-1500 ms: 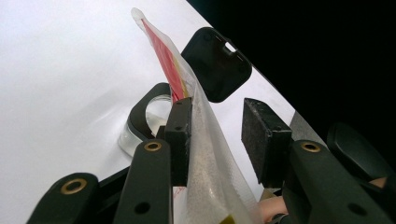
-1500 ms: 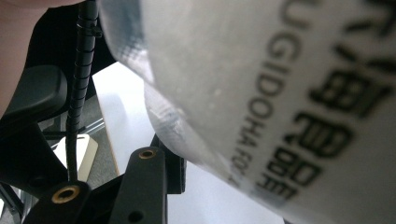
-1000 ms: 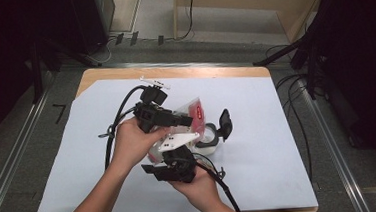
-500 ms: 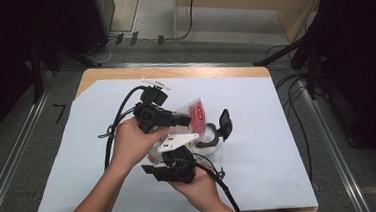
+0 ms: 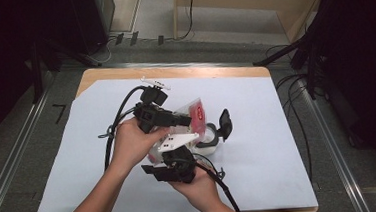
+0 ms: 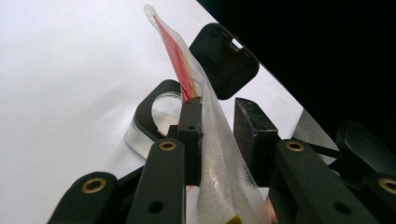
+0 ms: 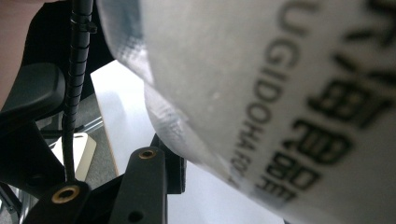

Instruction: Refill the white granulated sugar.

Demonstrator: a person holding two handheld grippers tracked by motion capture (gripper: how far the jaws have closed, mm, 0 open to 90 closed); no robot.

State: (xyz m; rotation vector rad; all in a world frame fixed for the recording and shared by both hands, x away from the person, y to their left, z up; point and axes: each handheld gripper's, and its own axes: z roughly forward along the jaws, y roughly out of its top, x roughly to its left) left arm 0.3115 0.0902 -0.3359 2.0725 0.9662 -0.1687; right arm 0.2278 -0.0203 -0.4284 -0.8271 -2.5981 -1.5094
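Note:
A clear plastic pouch with red print is held up over the table between both grippers. My left gripper grips its upper part. In the left gripper view the pouch sits between the two pads of the left gripper, whose jaws have just been closing on it. My right gripper holds the pouch's lower end from below. In the right gripper view the pouch with black lettering lies against one black finger and hides the other.
A clear round jar with its black hinged lid flipped open stands on the white sheet just right of the grippers. The jar and lid lie beyond the pouch. Cables trail from both grippers.

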